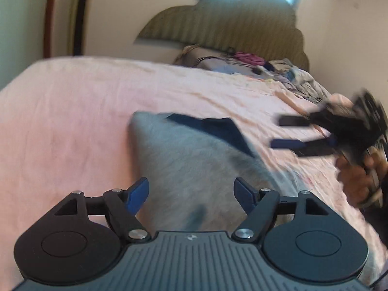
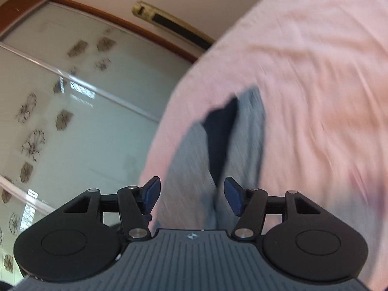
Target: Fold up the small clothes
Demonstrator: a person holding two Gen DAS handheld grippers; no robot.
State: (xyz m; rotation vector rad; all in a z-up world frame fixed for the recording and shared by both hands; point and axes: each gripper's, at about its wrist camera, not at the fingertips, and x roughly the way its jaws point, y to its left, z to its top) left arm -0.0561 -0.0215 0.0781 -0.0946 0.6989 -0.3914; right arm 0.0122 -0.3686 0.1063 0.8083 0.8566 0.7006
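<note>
A small grey garment (image 1: 184, 160) with a dark blue inner part (image 1: 218, 128) lies on the pink bed sheet (image 1: 72, 111). My left gripper (image 1: 191, 191) hovers above its near end, jaws open, nothing between the blue pads. At the right of the left wrist view my right gripper (image 1: 276, 131) is also open, held by a hand (image 1: 356, 179) above the sheet beside the garment. The right wrist view shows the same grey garment (image 2: 194, 160) with its dark blue part (image 2: 220, 135) near the bed's edge, and the right gripper (image 2: 191, 194) open above it, pads apart from the cloth.
A pile of mixed clothes (image 1: 286, 72) lies at the head of the bed under a striped headboard (image 1: 218, 24). A glass wardrobe door with flower prints (image 2: 72, 109) stands beside the bed's edge. Both views are blurred.
</note>
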